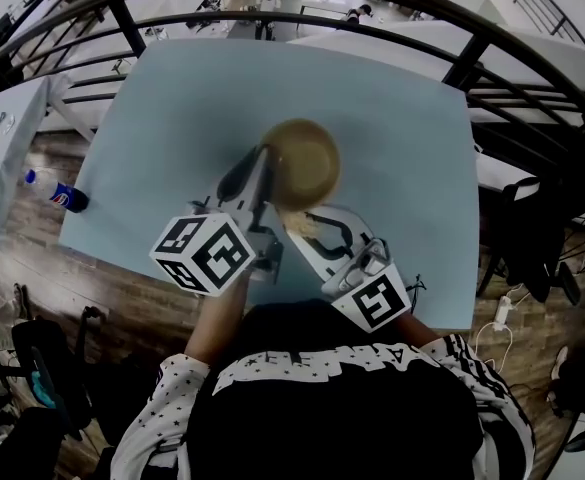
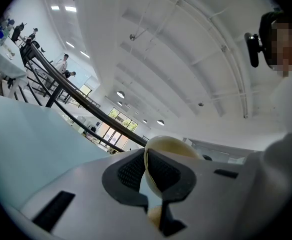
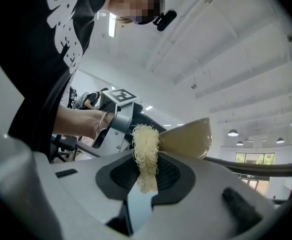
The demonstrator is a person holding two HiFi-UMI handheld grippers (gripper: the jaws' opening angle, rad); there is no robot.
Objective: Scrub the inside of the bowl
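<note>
Black shirt: closest to us in the head view, a dark top with white star-printed sleeves [image 1: 157, 408] fills the lower edge.
Marker cubes: we see one cube on each tool, just ahead of the sleeves, the left one larger in the picture.
Right gripper [image 3: 145, 176]: its jaws are pressed onto a fibre scrubber [image 3: 146, 151], a pale, stringy wad that stands up from between the dark pads.
Scrubber's place: in the head view it sits at the near edge of the bowl [image 1: 302, 158]; we cannot tell whether it touches the wall.
Left gripper [image 2: 148, 171]: its jaws are nearly together, pinching the bowl by its thin rim, with one pad inside and one outside.
Bowl: tan and round, tilted, held on its left side over the middle of the table; we cannot tell whether its base rests on the top.
Table [image 1: 402, 168]: a light blue top under both tools.
Floor [image 1: 122, 298]: wood-patterned boards around the table.
Bottle [image 1: 57, 195]: clear plastic with a blue label, lying well to the left of the table.
Railing [image 1: 452, 18]: a black curved rail behind the table, with white tables and small figures of people beyond it.
</note>
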